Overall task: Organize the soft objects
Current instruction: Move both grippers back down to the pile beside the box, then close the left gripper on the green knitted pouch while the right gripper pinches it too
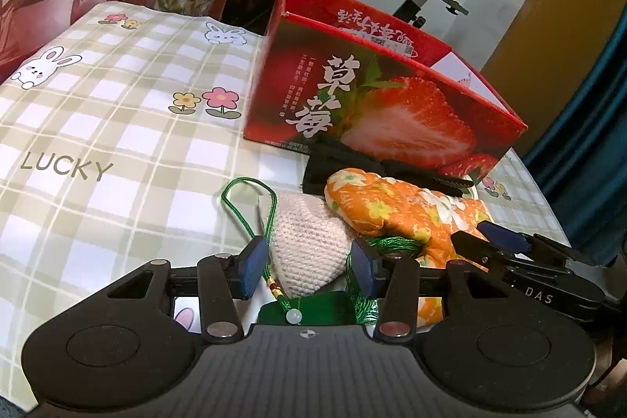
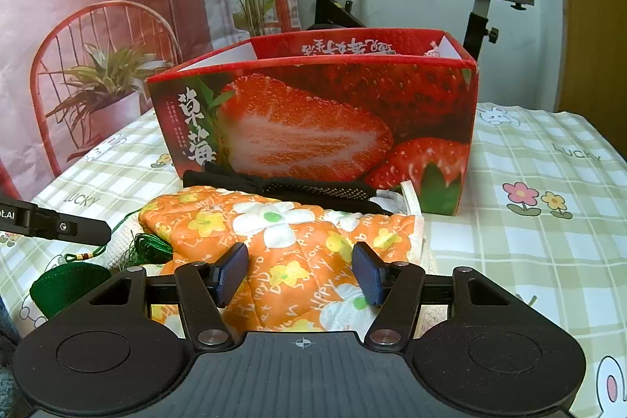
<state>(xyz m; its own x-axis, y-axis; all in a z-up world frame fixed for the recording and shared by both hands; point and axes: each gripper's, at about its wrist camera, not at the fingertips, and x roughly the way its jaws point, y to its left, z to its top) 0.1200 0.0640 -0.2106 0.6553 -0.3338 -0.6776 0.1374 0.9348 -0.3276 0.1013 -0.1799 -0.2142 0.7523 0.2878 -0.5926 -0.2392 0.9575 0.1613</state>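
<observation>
With fingers apart, the left gripper (image 1: 309, 267) straddles the knitted pouch (image 1: 309, 245) at lower centre, and the right gripper (image 2: 301, 273), fingers likewise apart, straddles the orange floral mitt (image 2: 298, 253) below the strawberry box (image 2: 313, 116) on the surface (image 2: 529, 245).

Orange floral mitt (image 2: 298, 253), beige knit pouch (image 1: 309, 241), red strawberry-printed box (image 2: 313, 120), green-checked tablecloth (image 1: 117, 128).

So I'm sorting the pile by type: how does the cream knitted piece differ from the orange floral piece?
The cream knitted piece is plain, coarse crochet; the orange floral piece is smooth printed fabric with flowers and lettering. The knitted piece is smaller and roughly heart-shaped; the floral piece is longer and partly overlaps it. The left gripper brackets the first, the right gripper the second. Both look padded.
</observation>
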